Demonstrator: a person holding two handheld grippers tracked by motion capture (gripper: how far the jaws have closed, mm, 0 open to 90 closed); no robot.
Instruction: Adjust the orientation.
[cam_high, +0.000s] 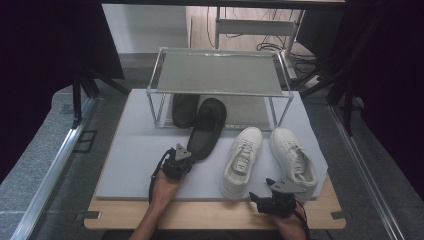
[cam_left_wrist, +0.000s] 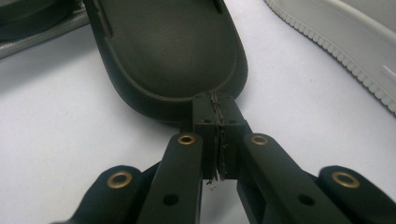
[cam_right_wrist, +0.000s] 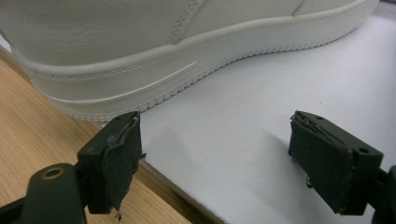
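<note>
A dark slipper (cam_high: 207, 127) lies on the grey mat (cam_high: 135, 165), its toe under the metal rack (cam_high: 217, 72). My left gripper (cam_high: 186, 150) is at its heel. In the left gripper view the jaws are pressed together, pinching the heel rim of the slipper (cam_left_wrist: 173, 51) at the left gripper's tips (cam_left_wrist: 217, 100). A second dark slipper (cam_high: 184, 110) sits under the rack. Two white sneakers (cam_high: 242, 160) (cam_high: 295, 155) stand side by side on the mat. My right gripper (cam_high: 270, 182) rests near their heels, and in its own view the right gripper (cam_right_wrist: 224, 154) stands open over bare mat beside a white sneaker (cam_right_wrist: 163, 46).
The mat lies on a wooden table (cam_high: 200, 217) whose front edge shows under the right gripper. The rack has a flat shelf on thin metal legs at the back of the mat. Metal rails run along both sides of the table.
</note>
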